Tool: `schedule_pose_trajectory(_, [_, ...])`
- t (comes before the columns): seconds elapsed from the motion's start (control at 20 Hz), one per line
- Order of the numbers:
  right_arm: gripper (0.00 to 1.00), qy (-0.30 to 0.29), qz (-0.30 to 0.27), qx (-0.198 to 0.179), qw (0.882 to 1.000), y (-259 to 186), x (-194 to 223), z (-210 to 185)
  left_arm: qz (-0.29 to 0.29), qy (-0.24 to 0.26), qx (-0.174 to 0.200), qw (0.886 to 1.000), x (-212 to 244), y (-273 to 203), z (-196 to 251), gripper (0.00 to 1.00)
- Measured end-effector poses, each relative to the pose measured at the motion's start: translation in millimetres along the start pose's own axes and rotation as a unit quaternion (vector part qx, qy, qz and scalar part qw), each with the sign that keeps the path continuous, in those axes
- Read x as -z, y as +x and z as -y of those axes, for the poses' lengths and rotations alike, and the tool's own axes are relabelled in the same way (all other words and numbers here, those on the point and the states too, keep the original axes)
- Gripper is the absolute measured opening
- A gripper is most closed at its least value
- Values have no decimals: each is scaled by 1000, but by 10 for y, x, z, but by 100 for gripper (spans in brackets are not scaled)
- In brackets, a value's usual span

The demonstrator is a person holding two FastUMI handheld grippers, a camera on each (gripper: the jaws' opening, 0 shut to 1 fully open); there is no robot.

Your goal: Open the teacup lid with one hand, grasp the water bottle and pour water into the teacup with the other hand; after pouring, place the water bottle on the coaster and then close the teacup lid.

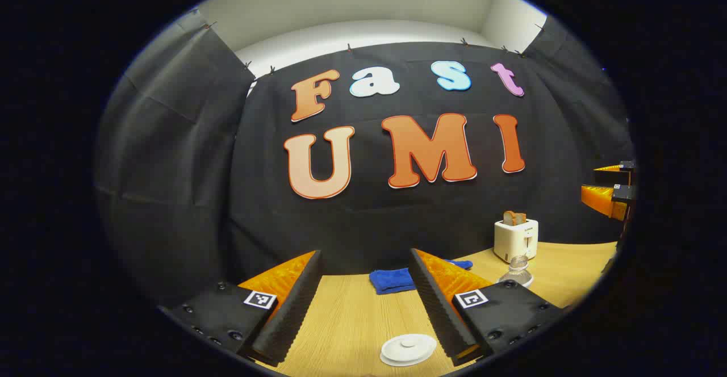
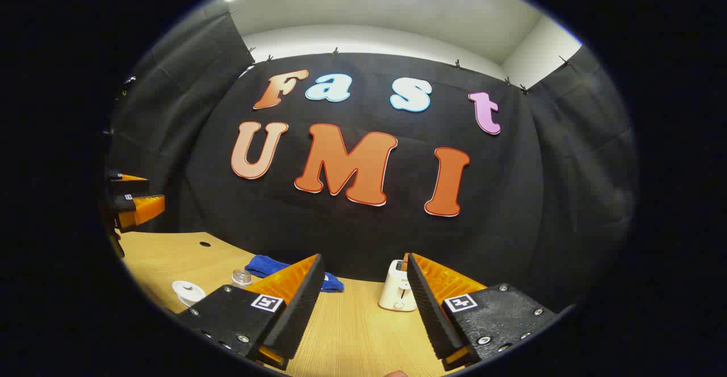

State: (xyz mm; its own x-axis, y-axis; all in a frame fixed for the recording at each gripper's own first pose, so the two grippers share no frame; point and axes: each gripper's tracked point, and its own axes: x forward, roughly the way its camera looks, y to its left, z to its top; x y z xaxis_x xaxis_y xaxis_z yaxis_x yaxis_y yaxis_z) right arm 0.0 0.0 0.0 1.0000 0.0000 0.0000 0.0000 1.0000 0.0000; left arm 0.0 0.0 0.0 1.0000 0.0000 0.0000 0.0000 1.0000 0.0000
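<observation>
On the wooden table (image 1: 352,326) sits a round white teacup lid (image 1: 408,348); both grippers' fingers spread wide, empty.

A light wooden table with a straight grain (image 1: 352,320) is carrying everything here. A cream-white two-slot toaster (image 1: 515,239) is standing upright on it by the black cloth wall, with a slice of brown bread poking out of the top. Just in front of the toaster a small clear bottle (image 1: 517,270) is standing. Left of the toaster a folded blue cloth (image 1: 392,280) is lying flat. Nearer than the toaster, well apart from it, a round white teacup lid (image 1: 408,348) is showing.
</observation>
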Motion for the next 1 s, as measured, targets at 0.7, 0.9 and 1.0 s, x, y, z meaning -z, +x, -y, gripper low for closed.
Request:
schedule_pose_trajectory(0.7, [94, 4, -32, -31, 999, 19, 326, -270, -14, 11, -10, 1000, 263, 37, 12, 99])
schedule_pose_trajectory(0.9, [98, 13, -51, -72, 996, -39, 474, -565, -38, 0, 19, 999, 428, 59, 193, 95])
schedule_pose_trajectory(1.0, [98, 21, -60, -91, 994, -61, 559, -696, -55, 1, 31, 998, 564, 50, 258, 100])
